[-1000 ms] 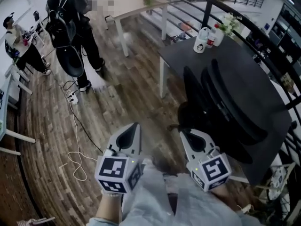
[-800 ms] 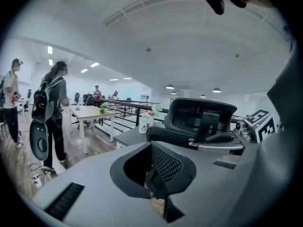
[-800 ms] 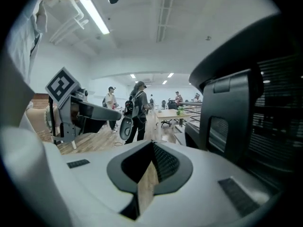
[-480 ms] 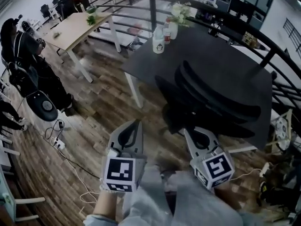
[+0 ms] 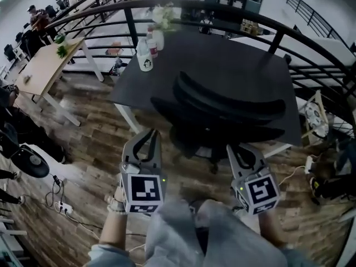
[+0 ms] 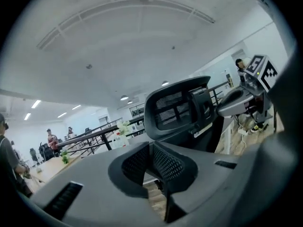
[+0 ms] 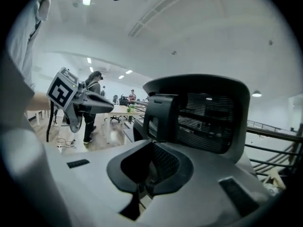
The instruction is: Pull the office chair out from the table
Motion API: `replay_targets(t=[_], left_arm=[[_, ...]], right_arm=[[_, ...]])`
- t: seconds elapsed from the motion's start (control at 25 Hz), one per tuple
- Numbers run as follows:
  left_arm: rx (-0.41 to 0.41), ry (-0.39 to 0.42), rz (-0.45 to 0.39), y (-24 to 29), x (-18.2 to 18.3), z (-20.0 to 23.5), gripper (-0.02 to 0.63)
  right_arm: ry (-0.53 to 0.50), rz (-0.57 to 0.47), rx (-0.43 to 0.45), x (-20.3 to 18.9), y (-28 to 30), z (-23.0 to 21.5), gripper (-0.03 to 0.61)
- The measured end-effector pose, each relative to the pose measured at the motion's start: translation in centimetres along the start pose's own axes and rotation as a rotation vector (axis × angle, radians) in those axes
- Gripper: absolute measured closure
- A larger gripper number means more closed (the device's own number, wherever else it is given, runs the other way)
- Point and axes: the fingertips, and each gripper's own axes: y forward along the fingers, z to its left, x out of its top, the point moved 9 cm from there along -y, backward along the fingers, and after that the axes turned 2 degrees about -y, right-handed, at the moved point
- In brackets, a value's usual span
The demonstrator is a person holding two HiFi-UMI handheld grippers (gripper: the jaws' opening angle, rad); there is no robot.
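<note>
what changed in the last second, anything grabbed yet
The view has swung round: the office chair, earlier off to the right, now sits centred ahead of both grippers. The left gripper is opening its jaws, nothing between them. Unchanged: right gripper shut and empty, chair tucked under the table, nothing grabbed.

The black mesh-backed office chair (image 5: 222, 107) reads dark on dark against the matt black rectangular worktop (image 5: 236, 54). The plank floor (image 5: 89, 149) is brown wood with streaky grain. A white plastic bottle (image 5: 144, 54) carries a dark printed mark, the far wooden table (image 5: 41, 71) is pale tan on white legs, and the curved metal railing (image 5: 167, 5) is black.
</note>
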Motion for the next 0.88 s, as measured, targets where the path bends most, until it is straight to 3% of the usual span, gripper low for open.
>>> replay_targets(t=[0.12,0.36,0.56,0.88], left_arm=[[-0.037,0.100,0.008,1.7,-0.5,-0.2,0.551],[-0.057,0.477,0.040,5.7,-1.1,-0.7,0.487],[-0.064,0.702,0.050,8.4,-1.1,-0.9,0.460],[-0.098,0.978,0.097,11.5,-3.2,-1.0,0.410]], right_arm=[[-0.073,0.039,-0.090,-0.3,-0.8,-1.5,0.566],[-0.266,0.139,-0.222,-1.5,-1.5,-4.8,0.448],[-0.499,0.285,-0.284,-2.8,-1.6,-7.6,0.401],[-0.791,0.509,-0.262,-5.6,-1.5,-10.5,0.359]])
